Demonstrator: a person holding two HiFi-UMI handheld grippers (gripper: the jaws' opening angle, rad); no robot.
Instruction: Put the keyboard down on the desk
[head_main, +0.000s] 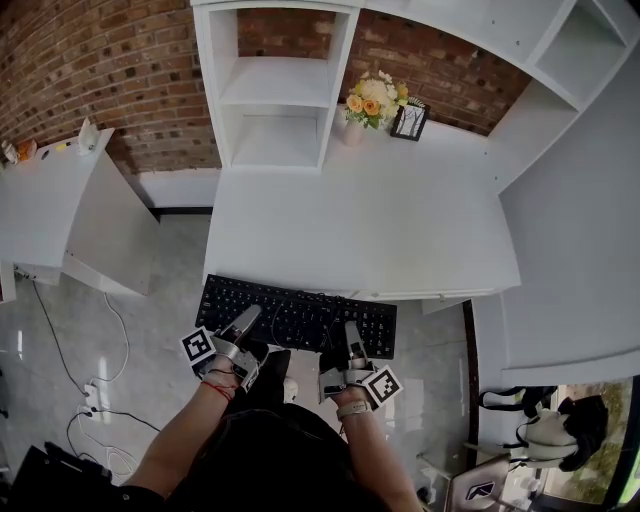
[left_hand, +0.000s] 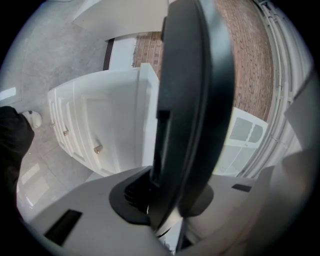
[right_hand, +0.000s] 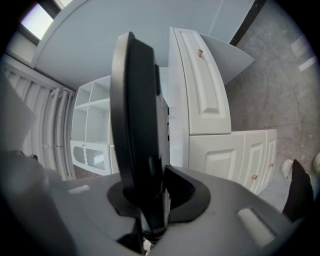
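The left tool (head_main: 243, 322) and right tool (head_main: 352, 338) clamp the keyboard (head_main: 296, 315), which blocks much of each tool's view; ahead on the bench (head_main: 360, 230), a vase (head_main: 352, 131) holds flowers (head_main: 374, 98).

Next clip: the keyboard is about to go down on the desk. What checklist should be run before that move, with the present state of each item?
1. Left hand-held gripper shut on the keyboard: ok, its edge is clamped between the jaws.
2. Right hand-held gripper shut on the keyboard: ok.
3. Keyboard over the desk: not ok, it hangs at the front edge, mostly over the floor.
4. Landing spot free: ok, the front and middle of the desk are bare; the flowers and picture frame stand at the back.
5. Keys facing up: ok.
6. Height above the desktop: cannot tell.
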